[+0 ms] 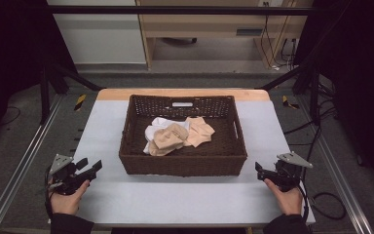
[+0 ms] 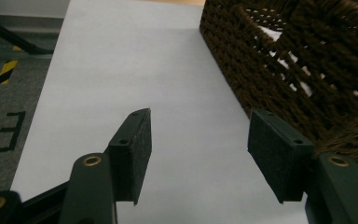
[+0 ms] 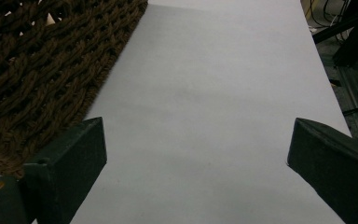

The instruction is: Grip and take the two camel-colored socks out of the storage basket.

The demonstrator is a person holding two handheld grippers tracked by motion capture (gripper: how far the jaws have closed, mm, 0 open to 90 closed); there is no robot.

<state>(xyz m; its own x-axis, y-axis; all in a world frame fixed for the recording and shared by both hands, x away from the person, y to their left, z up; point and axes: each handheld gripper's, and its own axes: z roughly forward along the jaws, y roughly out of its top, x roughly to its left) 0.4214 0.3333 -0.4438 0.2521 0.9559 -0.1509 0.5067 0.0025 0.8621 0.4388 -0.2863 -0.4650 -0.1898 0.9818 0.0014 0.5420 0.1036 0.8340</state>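
Note:
A dark brown wicker basket (image 1: 182, 165) stands in the middle of the table. Inside it lie beige socks (image 1: 169, 138) on top of white socks (image 1: 157, 124). My left gripper (image 1: 89, 168) rests at the table's near left, held by a hand, jaws apart with nothing between them. In the left gripper view its jaws (image 2: 200, 156) stand wide over bare table, the basket wall (image 2: 298, 79) close on the right. My right gripper (image 1: 260, 171) sits at the near right, also held by a hand. Its jaws (image 3: 196, 172) are spread wide and empty, with the basket wall (image 3: 37, 79) at the left.
The table (image 1: 185, 200) has a pale grey top with a wooden far edge. Metal frame rails (image 1: 14, 170) run along both sides. Cables (image 1: 328, 204) lie on the floor at the right. A wooden cabinet (image 1: 214, 24) stands beyond the table.

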